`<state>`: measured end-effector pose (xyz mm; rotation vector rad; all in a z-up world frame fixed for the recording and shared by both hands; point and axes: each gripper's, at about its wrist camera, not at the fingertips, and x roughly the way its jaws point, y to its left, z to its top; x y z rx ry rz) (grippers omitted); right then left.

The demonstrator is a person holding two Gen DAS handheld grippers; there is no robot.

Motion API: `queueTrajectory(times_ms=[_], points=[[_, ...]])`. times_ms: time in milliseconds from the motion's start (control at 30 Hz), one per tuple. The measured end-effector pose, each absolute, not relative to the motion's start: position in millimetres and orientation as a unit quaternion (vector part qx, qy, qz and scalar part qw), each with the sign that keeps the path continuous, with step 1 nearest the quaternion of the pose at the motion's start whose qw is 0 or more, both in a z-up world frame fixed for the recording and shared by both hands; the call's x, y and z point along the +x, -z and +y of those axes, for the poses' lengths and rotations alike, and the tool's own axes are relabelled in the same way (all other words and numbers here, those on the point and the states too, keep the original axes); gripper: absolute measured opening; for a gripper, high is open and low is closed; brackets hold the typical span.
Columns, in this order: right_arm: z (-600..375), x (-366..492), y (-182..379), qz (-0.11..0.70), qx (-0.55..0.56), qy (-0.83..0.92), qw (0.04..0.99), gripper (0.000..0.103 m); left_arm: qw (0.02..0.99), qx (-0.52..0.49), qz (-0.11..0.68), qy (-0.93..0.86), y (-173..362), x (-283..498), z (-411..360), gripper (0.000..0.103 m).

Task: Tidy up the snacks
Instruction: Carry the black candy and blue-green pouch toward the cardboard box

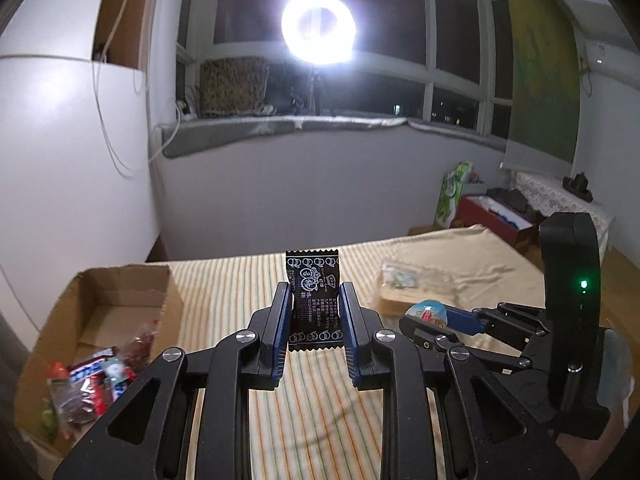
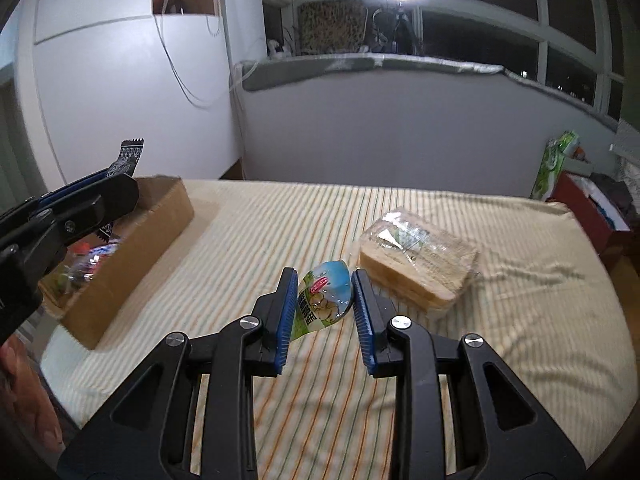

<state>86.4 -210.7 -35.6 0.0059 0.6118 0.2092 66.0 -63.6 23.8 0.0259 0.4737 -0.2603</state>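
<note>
My left gripper [image 1: 314, 300] is shut on a black snack packet [image 1: 314, 296] with white print, held upright above the striped bed. It also shows in the right wrist view [image 2: 126, 160], over the box. My right gripper [image 2: 324, 292] is shut on a small blue-and-green snack pouch [image 2: 326, 298], lifted above the bed; it shows in the left wrist view [image 1: 426, 312] too. A cardboard box [image 1: 132, 280] at the left holds several wrapped snacks [image 1: 92, 380]. A clear-wrapped pack of bread slices [image 2: 420, 268] lies on the bed to the right of the right gripper.
The bed with a striped sheet [image 2: 280, 220] ends at a white wall. A red box [image 2: 592, 208] and a green bag [image 2: 554, 164] stand on the floor at the far right. A ring light [image 1: 318, 26] on a tripod shines at the window.
</note>
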Motion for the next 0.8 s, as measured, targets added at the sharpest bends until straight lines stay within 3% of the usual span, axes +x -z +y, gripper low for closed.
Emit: queueTrajectory(times_ms=[467, 800], points=[[-195, -19, -56, 0.201, -0.017, -0.088, 0.975, 0.029, 0.980, 0.005, 0.141, 0.141, -96, -30, -53, 0.022], [-186, -25, -55, 0.200, -0.022, -0.099, 0.975, 0.029, 0.984, 0.000, 0.115, 0.133, -111, -45, -42, 0.022]])
